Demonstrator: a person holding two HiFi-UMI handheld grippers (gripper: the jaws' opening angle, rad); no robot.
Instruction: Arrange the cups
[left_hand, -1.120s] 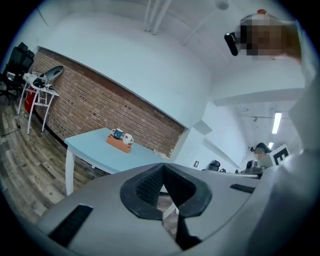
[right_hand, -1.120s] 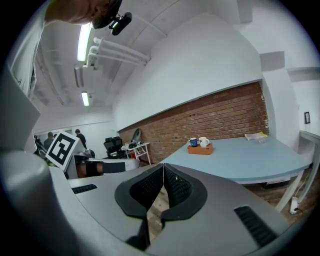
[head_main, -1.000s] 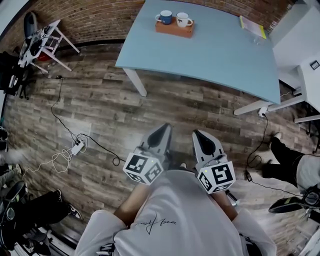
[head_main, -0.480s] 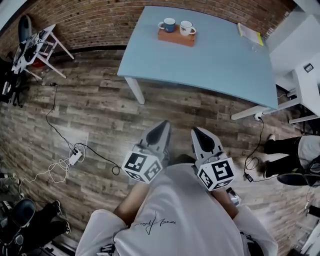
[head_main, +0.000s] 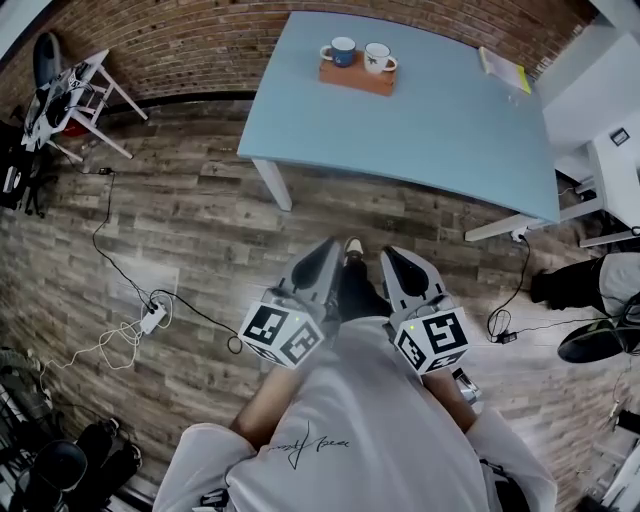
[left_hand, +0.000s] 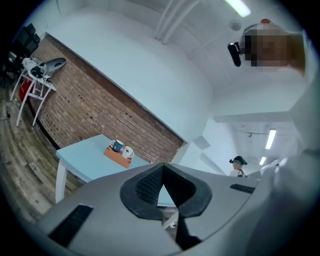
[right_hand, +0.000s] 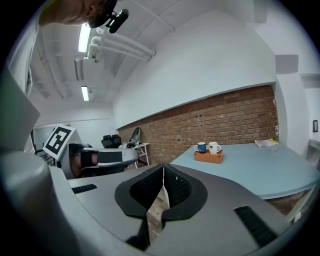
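A blue cup (head_main: 342, 50) and a white cup (head_main: 378, 57) stand side by side on a wooden block (head_main: 357, 78) on the worktop (head_main: 430, 125). The left claw (head_main: 328, 248) and right claw (head_main: 392, 258), both pressed together and empty, are well apart from them; arranging seems not yet begun.

Desk (head_main: 430, 120): on the floor (head_main: 200, 230), its back edge along the brick wall (head_main: 200, 40).
Tray (head_main: 357, 80): on the desk, near its back edge, toward its left end.
Left cup (head_main: 342, 50), right cup (head_main: 378, 56): on the tray, side by side.
Booklet (head_main: 503, 68): on the desk's back right corner, well apart from the tray.
Rack (head_main: 75, 95): well left of the desk, by the wall.
Cables (head_main: 150, 315): on the floor, before and left of the desk.
Left hand-held gripper (head_main: 330, 246), right hand-held gripper (head_main: 390, 255): side by side, before the desk's near edge.
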